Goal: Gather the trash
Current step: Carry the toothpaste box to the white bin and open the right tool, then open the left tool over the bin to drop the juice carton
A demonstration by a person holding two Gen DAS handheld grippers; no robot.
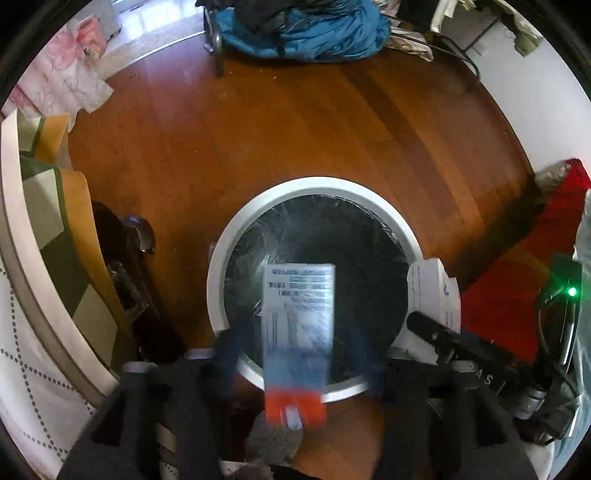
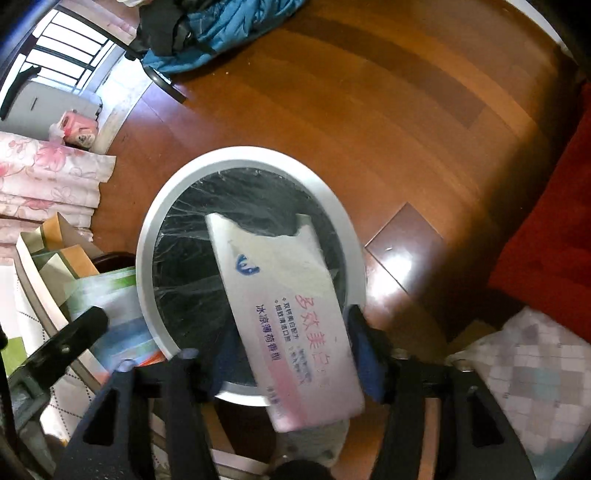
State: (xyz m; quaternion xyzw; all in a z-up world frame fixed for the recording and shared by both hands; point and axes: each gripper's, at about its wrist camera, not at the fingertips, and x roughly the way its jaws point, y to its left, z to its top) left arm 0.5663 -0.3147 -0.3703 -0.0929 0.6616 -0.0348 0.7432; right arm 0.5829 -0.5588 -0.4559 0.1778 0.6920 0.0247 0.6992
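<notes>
Wooden floor (image 1: 295, 122) below, both my grippers hover over the round white-rimmed bin (image 1: 221, 266). Left gripper (image 1: 295, 350) seems spread around a blurred blue-and-orange carton (image 1: 297, 317); right gripper (image 2: 291, 354) clamps a light, crushable white toothpaste box (image 2: 291, 314) mid-length.

A reddish-brown wooden floor (image 1: 295, 140) of long planks fills most of both views. At its far side a blue garment (image 1: 314, 33) lies heaped with dark clothing on a black metal frame (image 1: 218, 48). To the left, a pink floral fabric (image 2: 48, 173) hangs in folds, and a small pink-and-white bag (image 2: 79, 129) sits beside a bright barred window (image 2: 62, 48). A green, orange and cream patterned cloth (image 1: 55, 229) runs along a curved white edge (image 1: 14, 206). On the right lies a red cloth (image 2: 546, 236), and near it a checked grey-and-white fabric (image 2: 532, 369).
</notes>
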